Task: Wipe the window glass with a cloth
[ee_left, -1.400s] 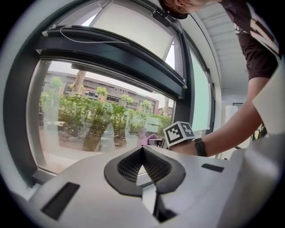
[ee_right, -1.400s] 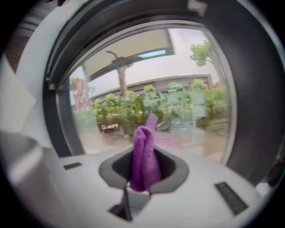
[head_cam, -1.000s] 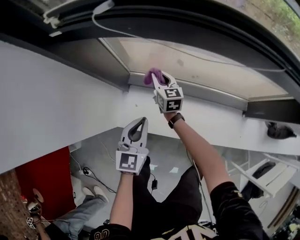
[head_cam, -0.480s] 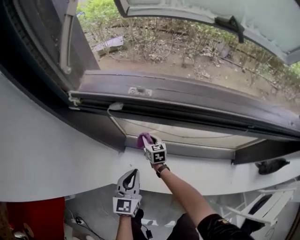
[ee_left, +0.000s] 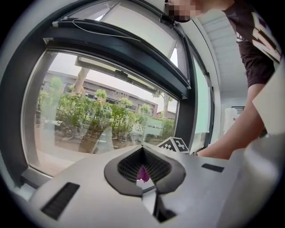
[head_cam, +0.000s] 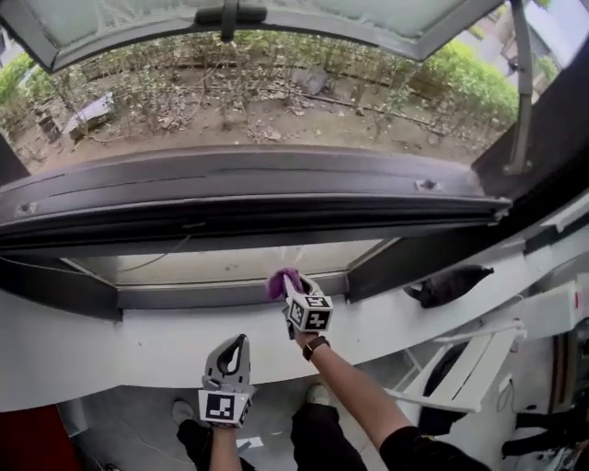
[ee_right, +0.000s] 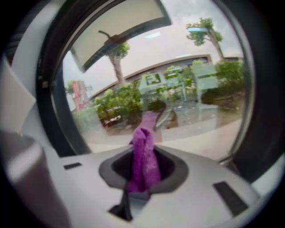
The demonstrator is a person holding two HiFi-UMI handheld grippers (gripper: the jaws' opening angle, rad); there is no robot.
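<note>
A purple cloth [head_cam: 282, 281] is pinched in my right gripper [head_cam: 293, 292], which is shut on it and holds it against the bottom edge of the lower window glass [head_cam: 212, 263], right of the middle. In the right gripper view the cloth [ee_right: 144, 147] sticks up from the jaws in front of the glass [ee_right: 187, 98]. My left gripper [head_cam: 236, 344] hangs lower, below the sill, shut and empty. In the left gripper view a speck of the cloth [ee_left: 142, 174] shows through the hollow between its jaws, and the right gripper's marker cube [ee_left: 177, 144] shows beyond them.
A dark window frame [head_cam: 239, 198] runs above the pane, and an upper sash [head_cam: 230, 18] is swung outward. A white sill [head_cam: 166, 331] lies under the glass. A black object [head_cam: 448, 285] rests on the ledge at the right. A white rack [head_cam: 465, 373] stands at the lower right.
The right gripper has slid the cloth rightward along the bottom of the pane, from near its left corner. The head view has turned. The left gripper has stayed shut below.
</note>
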